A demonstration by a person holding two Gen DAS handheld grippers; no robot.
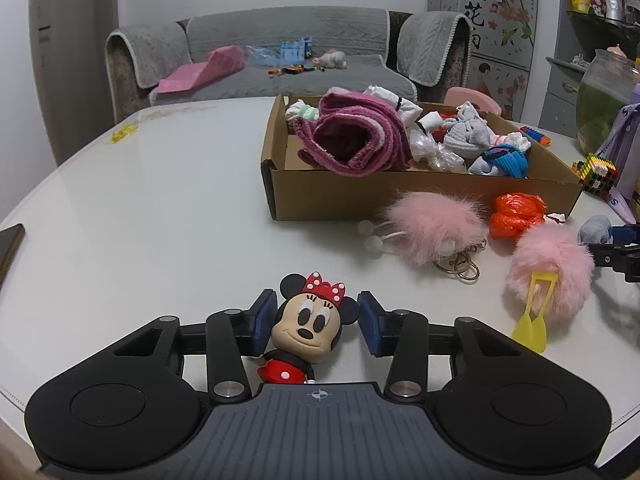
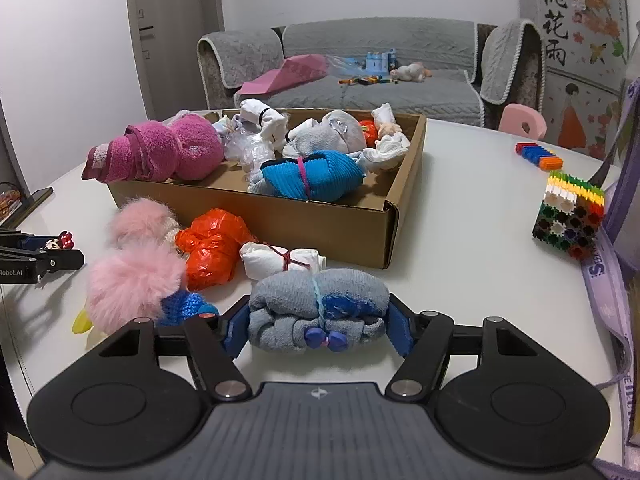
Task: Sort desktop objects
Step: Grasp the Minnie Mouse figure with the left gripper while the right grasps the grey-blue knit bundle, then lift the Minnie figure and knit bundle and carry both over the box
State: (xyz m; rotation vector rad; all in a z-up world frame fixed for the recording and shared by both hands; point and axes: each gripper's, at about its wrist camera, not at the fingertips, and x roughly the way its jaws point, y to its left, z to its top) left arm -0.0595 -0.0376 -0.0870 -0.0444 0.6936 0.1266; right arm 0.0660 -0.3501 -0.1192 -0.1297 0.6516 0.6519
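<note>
Two grippers low over the white table (image 1: 140, 208). Left gripper (image 1: 317, 320) jaws spread around a Minnie Mouse figure (image 1: 306, 330): red polka-dot bow, black ears, red dress; left pad touching its head, right pad apart, no grasp. Right gripper (image 2: 316, 326) clamped on a grey sock bundle (image 2: 316, 308), blue patch, tied with light string, lying just in front of the cardboard box (image 2: 320, 228). Readable text: "Robot.AI" on the left gripper in right view; "桃花雨" on the wall poster (image 2: 554, 24).
</note>
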